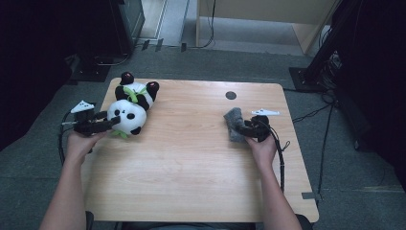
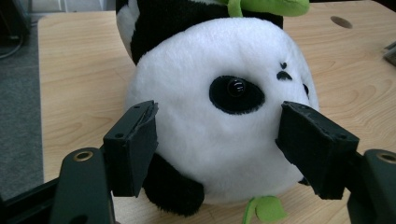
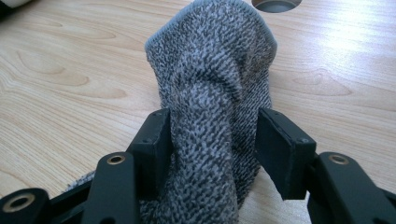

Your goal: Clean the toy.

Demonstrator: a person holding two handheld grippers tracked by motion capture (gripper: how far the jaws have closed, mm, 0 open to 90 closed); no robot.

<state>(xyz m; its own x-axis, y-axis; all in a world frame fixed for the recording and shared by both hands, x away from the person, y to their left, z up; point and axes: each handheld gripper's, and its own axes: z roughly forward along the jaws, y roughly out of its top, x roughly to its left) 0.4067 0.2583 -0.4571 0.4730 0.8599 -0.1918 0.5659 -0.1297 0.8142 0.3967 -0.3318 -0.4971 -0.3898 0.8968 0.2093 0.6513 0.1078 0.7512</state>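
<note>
A black-and-white plush panda (image 1: 130, 103) with a green leaf collar lies on its back at the far left of the wooden table (image 1: 191, 167). My left gripper (image 1: 114, 123) reaches in from the left. Its jaws stand open on either side of the panda's white head (image 2: 224, 56), and the pads (image 2: 135, 144) rest at the fur without denting it. At the right, a grey knitted cloth (image 1: 233, 122) is bunched up between the jaws of my right gripper (image 1: 243, 128). In the right gripper view the cloth (image 3: 210, 60) rises in a fold from the shut pads (image 3: 154, 140).
A round cable hole (image 1: 231, 95) sits in the table behind the cloth. Cables (image 1: 280, 158) trail off both grippers over the table edges. Dark racks and a stand (image 1: 311, 72) stand on the grey carpet around the table.
</note>
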